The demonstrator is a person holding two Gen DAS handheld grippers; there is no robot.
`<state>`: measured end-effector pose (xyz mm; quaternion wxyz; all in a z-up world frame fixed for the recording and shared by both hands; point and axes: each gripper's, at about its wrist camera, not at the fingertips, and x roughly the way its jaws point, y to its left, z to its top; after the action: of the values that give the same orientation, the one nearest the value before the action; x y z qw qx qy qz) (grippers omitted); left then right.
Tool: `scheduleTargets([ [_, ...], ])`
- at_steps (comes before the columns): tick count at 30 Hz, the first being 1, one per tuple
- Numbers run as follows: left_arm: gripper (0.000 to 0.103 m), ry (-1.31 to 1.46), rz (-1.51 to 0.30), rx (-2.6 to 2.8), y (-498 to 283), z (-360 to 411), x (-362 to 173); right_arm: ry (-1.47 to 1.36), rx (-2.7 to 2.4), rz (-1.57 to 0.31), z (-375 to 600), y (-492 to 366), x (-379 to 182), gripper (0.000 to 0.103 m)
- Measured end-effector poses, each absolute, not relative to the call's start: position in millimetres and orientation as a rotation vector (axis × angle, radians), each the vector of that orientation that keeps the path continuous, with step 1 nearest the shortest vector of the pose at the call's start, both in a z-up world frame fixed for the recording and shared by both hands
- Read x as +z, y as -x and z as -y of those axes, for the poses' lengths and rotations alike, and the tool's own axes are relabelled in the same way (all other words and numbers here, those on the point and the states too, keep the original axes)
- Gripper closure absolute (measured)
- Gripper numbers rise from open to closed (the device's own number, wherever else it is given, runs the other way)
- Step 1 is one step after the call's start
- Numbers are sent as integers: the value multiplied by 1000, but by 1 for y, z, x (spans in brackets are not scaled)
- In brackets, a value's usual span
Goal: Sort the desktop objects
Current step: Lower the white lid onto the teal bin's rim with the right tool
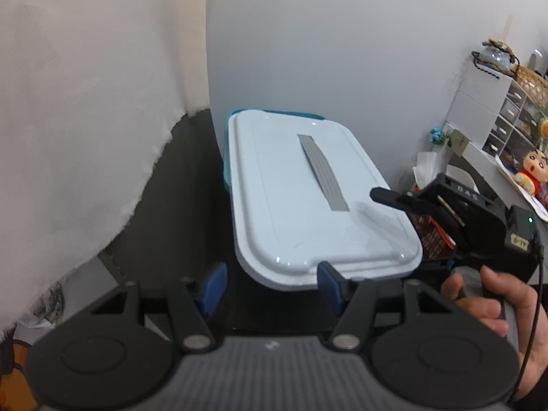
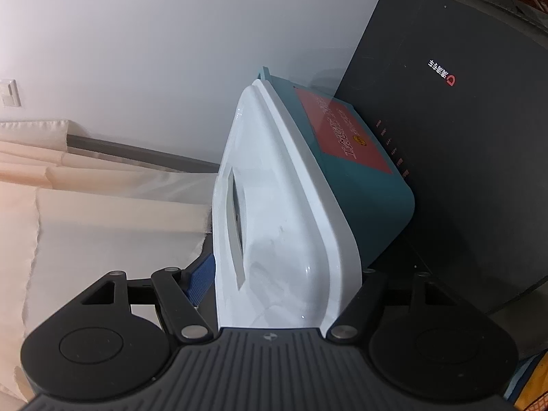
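Note:
A teal storage box (image 2: 370, 191) with a red label carries a white lid (image 1: 301, 198) that has a grey strip handle (image 1: 320, 171). My left gripper (image 1: 272, 287) is open just before the lid's near edge, and nothing lies between its blue pads (image 1: 214, 287). A hand (image 1: 493, 304) holds my right gripper (image 2: 279, 277) at the lid's right side. Its jaws stand open astride the lid's rim. One black finger (image 1: 380, 194) hovers over the lid's top, the other is hidden. In the right wrist view only the left blue pad (image 2: 200, 281) shows, beside the lid.
A black flat device (image 2: 462, 137) with a red logo leans against the box's far side. Cream curtain (image 1: 85, 137) hangs at the left, a white wall behind. At the right are a drawer unit (image 1: 507, 120), a toy figure (image 1: 532, 171) and a red basket (image 1: 431, 236).

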<state>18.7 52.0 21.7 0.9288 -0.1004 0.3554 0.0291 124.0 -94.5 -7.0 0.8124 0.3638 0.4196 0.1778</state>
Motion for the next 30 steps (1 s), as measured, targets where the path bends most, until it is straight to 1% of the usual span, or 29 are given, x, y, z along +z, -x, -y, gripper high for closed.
scheduleTargets([
  [7, 41, 199, -757, 47, -18, -41, 12, -758, 369, -905, 98, -121, -8, 29],
  [9, 43, 200, -761, 41, -19, -38, 10, -751, 367, -899, 99, -119, -4, 29],
  [19, 44, 191, -745, 24, -23, -21, 17, -708, 348, -916, 105, -106, 10, 29],
  [30, 44, 184, -753, 7, -28, -2, 12, -687, 293, -944, 116, -93, 21, 29],
])
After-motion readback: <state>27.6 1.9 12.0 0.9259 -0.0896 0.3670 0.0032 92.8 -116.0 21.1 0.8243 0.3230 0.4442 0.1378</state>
